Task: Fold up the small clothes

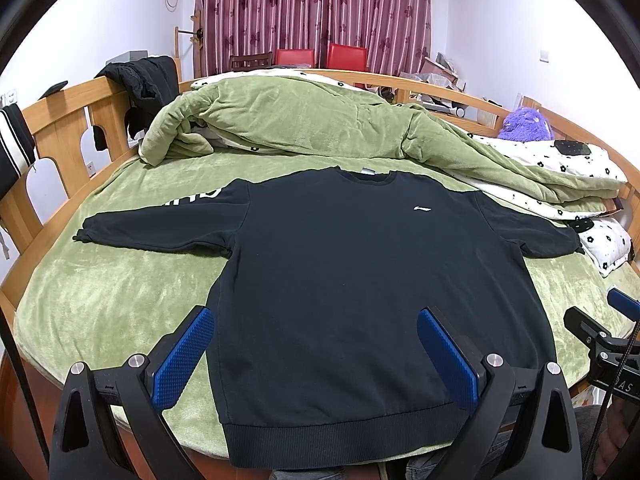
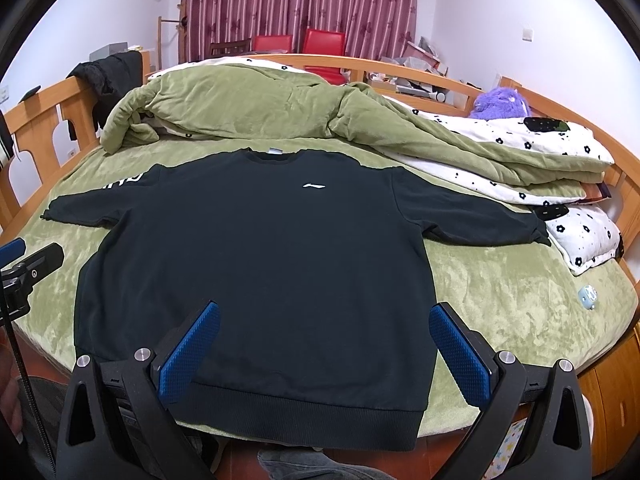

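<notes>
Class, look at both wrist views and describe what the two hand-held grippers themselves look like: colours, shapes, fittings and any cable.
Both match. The left gripper has two black angular arms with triangular cut-outs, round silver bolt heads and long blue fingers with a fine dotted grip texture. The right gripper has the same black frame, silver bolts and blue textured fingers. A thin black cable runs beside each gripper where the other's camera catches it.

black sweatshirt (image 1: pixel 352 280) flat, left claw (image 1: pixel 316 356) open

one black sweatshirt (image 1: pixel 360 280), two red chairs (image 1: pixel 294 57) (behind bed), one purple plush (image 1: pixel 526 124)
</notes>
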`<state>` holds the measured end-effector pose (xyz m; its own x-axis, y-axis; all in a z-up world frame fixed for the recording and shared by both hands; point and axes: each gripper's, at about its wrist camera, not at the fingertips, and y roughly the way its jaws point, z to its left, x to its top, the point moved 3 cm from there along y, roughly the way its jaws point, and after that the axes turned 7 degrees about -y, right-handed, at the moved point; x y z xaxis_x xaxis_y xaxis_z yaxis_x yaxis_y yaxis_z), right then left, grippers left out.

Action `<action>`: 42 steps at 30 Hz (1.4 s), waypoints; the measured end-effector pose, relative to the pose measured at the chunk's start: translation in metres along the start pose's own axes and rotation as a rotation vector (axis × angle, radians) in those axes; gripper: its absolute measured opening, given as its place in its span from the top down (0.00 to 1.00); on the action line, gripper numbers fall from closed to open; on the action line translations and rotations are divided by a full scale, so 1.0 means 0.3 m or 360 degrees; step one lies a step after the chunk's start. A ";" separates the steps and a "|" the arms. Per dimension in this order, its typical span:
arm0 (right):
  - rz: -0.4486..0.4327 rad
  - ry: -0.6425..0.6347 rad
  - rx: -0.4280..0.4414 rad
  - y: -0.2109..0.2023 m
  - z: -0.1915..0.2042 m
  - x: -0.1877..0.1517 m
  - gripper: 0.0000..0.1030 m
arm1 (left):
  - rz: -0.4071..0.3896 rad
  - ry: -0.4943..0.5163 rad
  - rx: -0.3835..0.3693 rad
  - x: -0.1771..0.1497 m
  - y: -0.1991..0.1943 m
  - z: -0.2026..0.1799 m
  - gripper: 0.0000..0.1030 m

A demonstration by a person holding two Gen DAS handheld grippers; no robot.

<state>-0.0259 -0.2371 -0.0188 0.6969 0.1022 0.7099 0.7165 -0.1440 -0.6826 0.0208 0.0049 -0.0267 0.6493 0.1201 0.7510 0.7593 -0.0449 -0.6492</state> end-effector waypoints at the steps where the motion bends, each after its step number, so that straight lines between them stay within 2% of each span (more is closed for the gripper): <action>1: -0.0001 0.0000 0.0001 0.000 -0.001 0.000 0.01 | 0.0001 0.0000 0.0000 0.000 0.000 0.000 0.01; 32: 0.0001 -0.0002 0.0007 0.003 0.008 0.001 0.01 | 0.0000 -0.0011 0.0000 -0.005 -0.001 -0.002 0.01; 39: 0.0034 -0.0077 0.0010 0.034 0.059 0.018 0.01 | 0.0045 -0.0152 -0.0087 0.014 0.020 0.039 0.01; 42: 0.0065 -0.0131 0.0012 0.060 0.057 0.034 0.01 | 0.0047 -0.0179 -0.0066 0.048 0.037 0.088 0.01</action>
<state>-0.0054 -0.2218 -0.0267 0.7258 0.1767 0.6649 0.6872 -0.1422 -0.7124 0.0373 0.0324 -0.0263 0.6640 0.2286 0.7120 0.7427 -0.0909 -0.6634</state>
